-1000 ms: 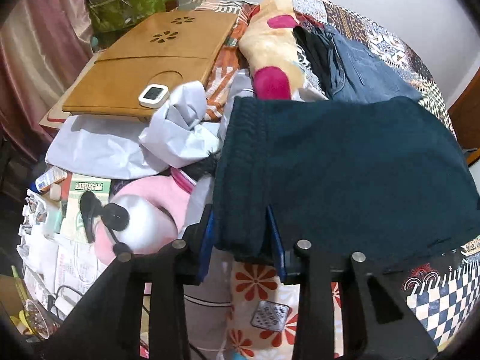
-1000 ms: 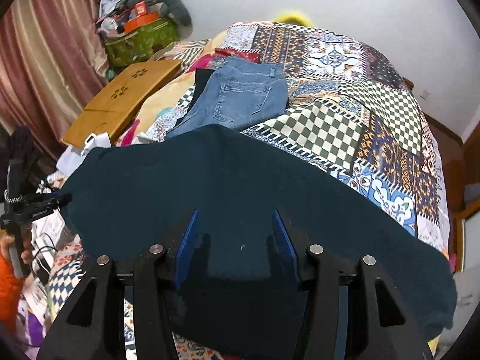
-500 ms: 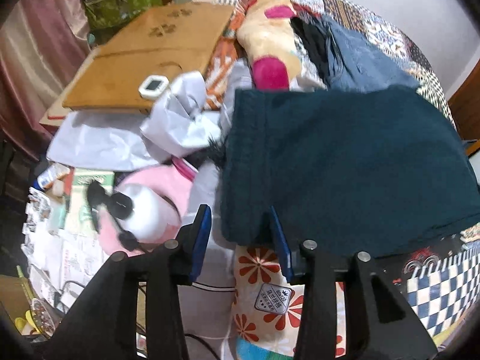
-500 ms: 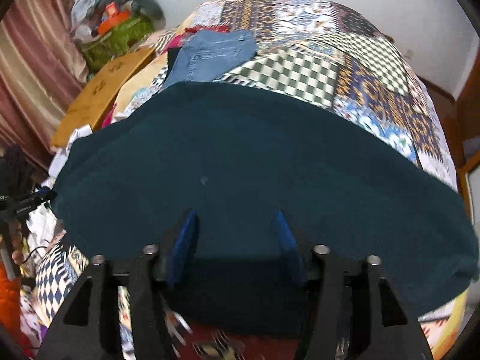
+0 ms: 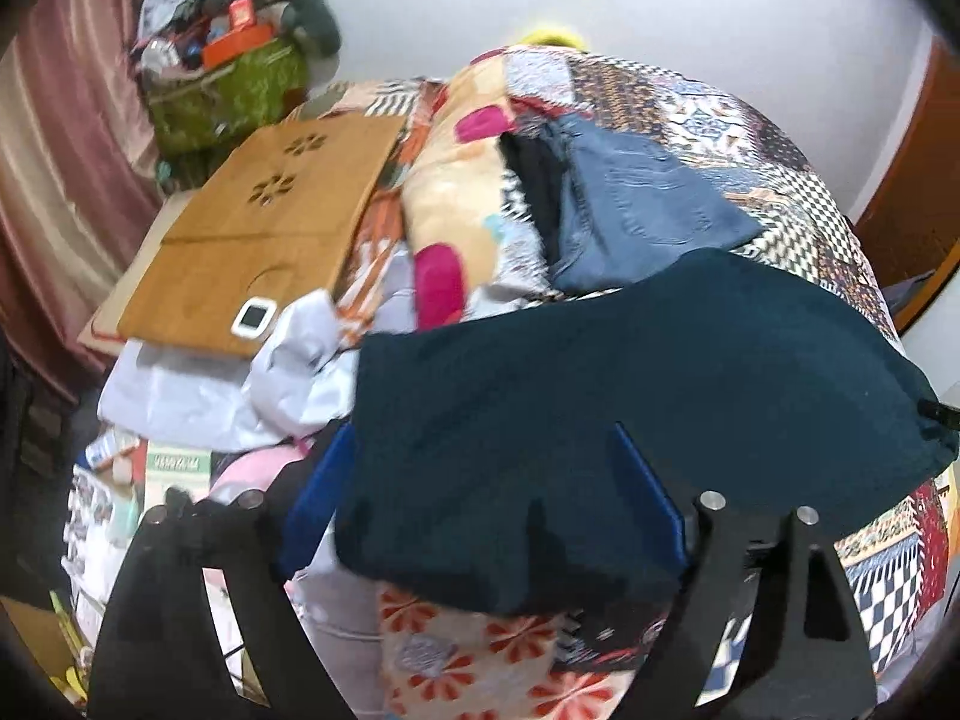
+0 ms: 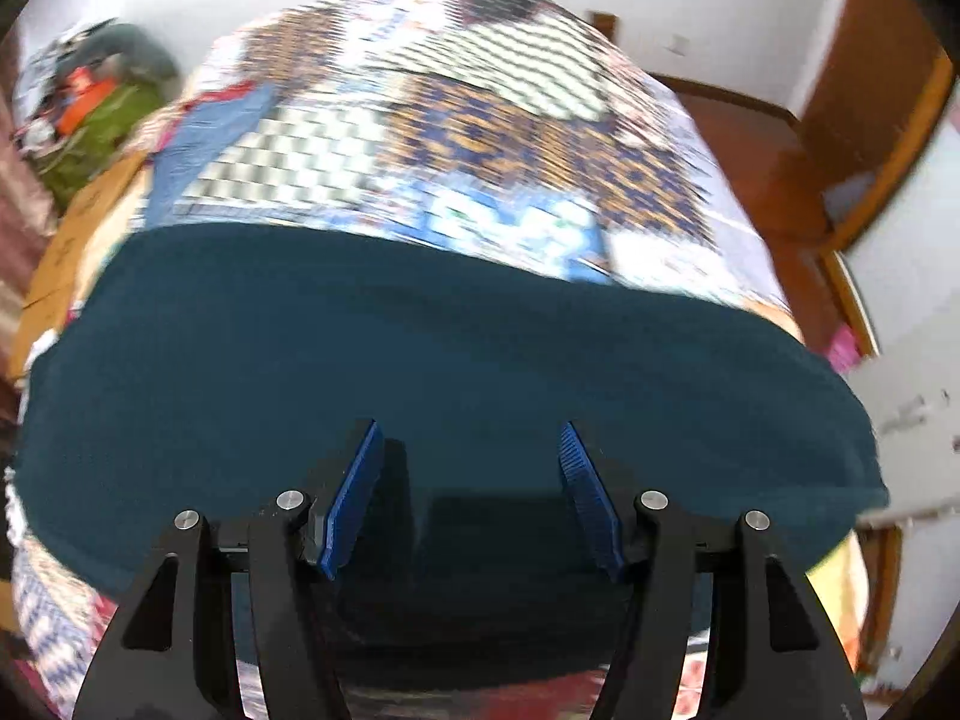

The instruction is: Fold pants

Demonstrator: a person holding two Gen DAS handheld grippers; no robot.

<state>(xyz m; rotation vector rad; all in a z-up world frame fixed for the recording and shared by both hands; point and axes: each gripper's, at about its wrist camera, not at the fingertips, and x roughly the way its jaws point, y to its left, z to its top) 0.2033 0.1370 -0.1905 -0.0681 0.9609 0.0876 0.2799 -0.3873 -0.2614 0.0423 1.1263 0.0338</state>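
Observation:
The dark teal pants lie folded across the patchwork bed. In the left wrist view my left gripper is open, its blue pads wide apart on either side of the pants' near left corner. In the right wrist view the pants fill the lower half of a blurred frame. My right gripper is open, its pads spread over the near edge of the cloth. Neither gripper pinches the fabric.
Folded blue jeans lie on the patchwork quilt behind the pants. A wooden lap desk with a small white device, white bags and clutter sit at the left. A wooden door stands at the right.
Both grippers have opened wide and let go of the pants. Both cameras have tilted up and swung, the right view blurring, with more wall and door in sight.

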